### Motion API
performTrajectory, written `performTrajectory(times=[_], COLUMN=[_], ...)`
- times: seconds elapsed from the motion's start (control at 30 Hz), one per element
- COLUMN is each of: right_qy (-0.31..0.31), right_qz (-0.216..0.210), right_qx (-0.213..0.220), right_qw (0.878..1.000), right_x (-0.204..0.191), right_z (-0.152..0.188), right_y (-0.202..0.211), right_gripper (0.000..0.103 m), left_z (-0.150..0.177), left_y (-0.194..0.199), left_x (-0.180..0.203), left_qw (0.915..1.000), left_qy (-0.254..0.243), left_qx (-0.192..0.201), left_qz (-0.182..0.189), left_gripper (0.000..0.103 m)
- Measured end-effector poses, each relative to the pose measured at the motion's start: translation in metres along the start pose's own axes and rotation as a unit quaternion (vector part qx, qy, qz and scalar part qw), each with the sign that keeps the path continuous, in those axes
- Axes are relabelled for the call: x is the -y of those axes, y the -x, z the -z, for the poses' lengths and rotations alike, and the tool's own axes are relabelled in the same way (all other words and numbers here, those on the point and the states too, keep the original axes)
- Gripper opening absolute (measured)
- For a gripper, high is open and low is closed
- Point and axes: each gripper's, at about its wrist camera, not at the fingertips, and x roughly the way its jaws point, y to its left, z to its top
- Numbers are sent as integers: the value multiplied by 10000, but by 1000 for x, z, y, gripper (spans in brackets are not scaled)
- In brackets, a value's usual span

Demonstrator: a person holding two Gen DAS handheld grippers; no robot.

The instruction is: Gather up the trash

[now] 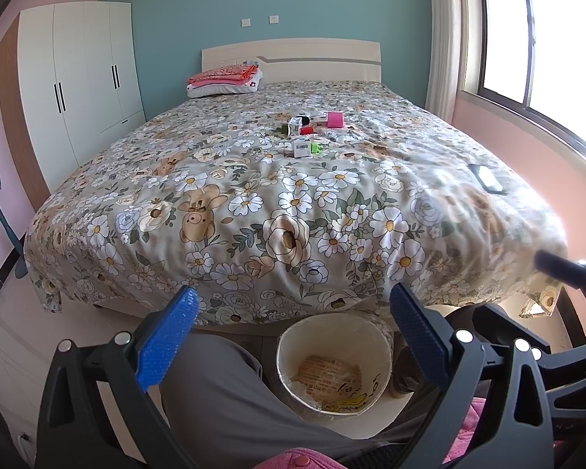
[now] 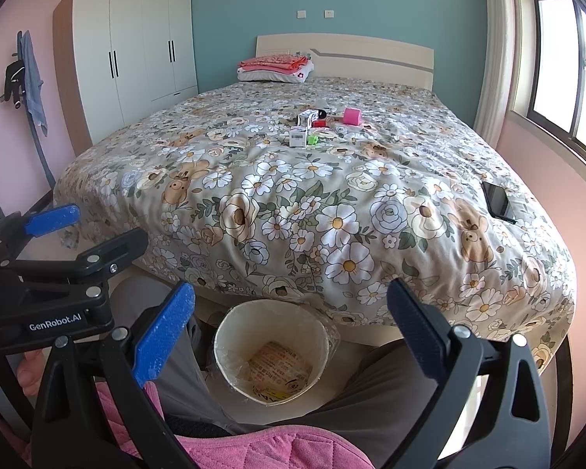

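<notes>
Left wrist first: left gripper (image 1: 291, 326) jaws spread wide, nothing between them, held above the trash bin (image 1: 334, 367) on the floor at the bed (image 1: 254, 195) foot. Small trash items (image 1: 308, 133) clustered mid-bed, well apart. Right wrist: right gripper (image 2: 289, 322) jaws also wide, nothing held, bin below; phone (image 2: 498, 199) near bed's right edge.
</notes>
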Motion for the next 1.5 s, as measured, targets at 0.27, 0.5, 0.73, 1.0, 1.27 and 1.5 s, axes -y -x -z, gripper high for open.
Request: performTrajectory(times=[0.27, 0.5, 0.73, 1.0, 1.27, 1.5], right_qy=[-8, -32, -29, -60, -151, 33], right_qz=[-10, -31, -62, -49, 27, 377], right_qx=[-10, -58, -152, -160, -16, 286], right_qw=[10000, 10000, 9999, 9998, 9999, 9989], right_x=[1, -1, -2, 7, 33, 62], right_z=[0, 5, -3, -30, -85, -154], right_y=[-1, -4, -11, -32, -65, -108], right_gripper=[96, 96, 96, 96, 96, 96], left_z=[1, 6, 1, -8, -47, -108], left_y=[0, -3, -13, -39, -77, -128], left_x=[0, 0, -4, -12, -20, -25], left_qw=[10000, 10000, 9997, 9975, 9952, 9967], left_qy=[0, 1, 46, 267, 448, 578], left_qx=[-6, -72, -222, -429, -475, -326], left_qz=[-4, -13, 63, 496, 728, 477], left_gripper=[100, 100, 100, 100, 100, 100])
